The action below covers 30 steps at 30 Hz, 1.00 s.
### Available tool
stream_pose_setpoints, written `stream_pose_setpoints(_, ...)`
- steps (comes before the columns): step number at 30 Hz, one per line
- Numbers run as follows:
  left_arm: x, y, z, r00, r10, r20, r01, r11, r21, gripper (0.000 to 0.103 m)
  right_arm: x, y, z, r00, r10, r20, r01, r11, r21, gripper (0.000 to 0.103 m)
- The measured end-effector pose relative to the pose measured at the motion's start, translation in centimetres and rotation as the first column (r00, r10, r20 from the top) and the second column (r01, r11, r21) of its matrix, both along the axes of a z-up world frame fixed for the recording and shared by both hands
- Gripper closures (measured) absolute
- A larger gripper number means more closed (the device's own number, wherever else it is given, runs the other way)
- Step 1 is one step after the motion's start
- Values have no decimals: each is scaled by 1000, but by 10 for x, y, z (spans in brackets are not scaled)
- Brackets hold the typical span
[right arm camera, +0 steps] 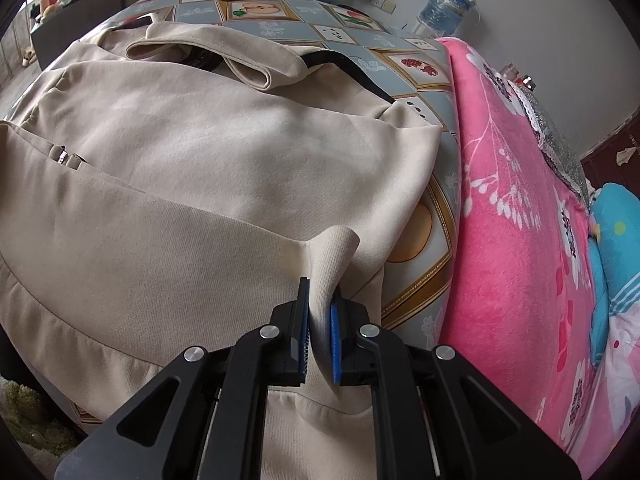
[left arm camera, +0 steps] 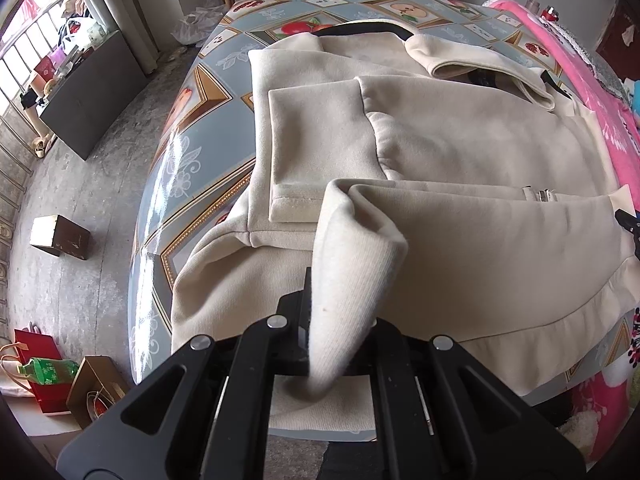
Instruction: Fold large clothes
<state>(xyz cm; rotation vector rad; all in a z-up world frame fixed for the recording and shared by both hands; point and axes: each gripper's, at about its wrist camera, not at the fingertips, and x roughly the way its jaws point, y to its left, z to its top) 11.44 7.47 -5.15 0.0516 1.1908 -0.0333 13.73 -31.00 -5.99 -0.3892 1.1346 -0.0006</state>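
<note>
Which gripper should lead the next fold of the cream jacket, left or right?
Probably neither alone. The left gripper and right gripper are each shut on a pinch of the cream jacket's near edge, so both can carry it toward the collar.

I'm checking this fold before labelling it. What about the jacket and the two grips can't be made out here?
- Left wrist view: the cream jacket drapes over the left gripper, hiding its right finger.
- Left wrist view: the right gripper is cut off by the frame edge.
- Right wrist view: the hem below the right gripper is hidden by its black body.
- Both views: the label inside the collar is too dark to read.
</note>
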Motion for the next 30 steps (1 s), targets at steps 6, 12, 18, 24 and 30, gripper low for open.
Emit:
stream_pose_setpoints(6, 0, 0, 0, 1000, 0, 1, 0, 1000, 0, 98, 1, 1, 0, 1000, 3, 0, -3, 1000, -7, 95)
stream_pose_setpoints(12, -1, -1, 0, 1000, -9, 15, 8, 1000, 13, 98, -1, -1, 0, 1000, -11, 15, 11, 1000, 17, 95)
stream_pose_setpoints(18, -9, -9, 3, 998, -35, 61, 31, 997, 69, 98, -8, -4, 7, 998, -22, 60, 20, 999, 25, 97)
stream_pose_setpoints(24, -23, -7, 22, 993, -30, 116, 24, 998, 55, 98, -25, -6, 29, 990, -57, 132, 52, 998, 41, 97)
stream_pose_setpoints(30, -38, -4, 41, 985, -33, 166, 31, 999, 14, 98, -43, -2, 44, 980, -85, 180, 82, 996, 26, 97)
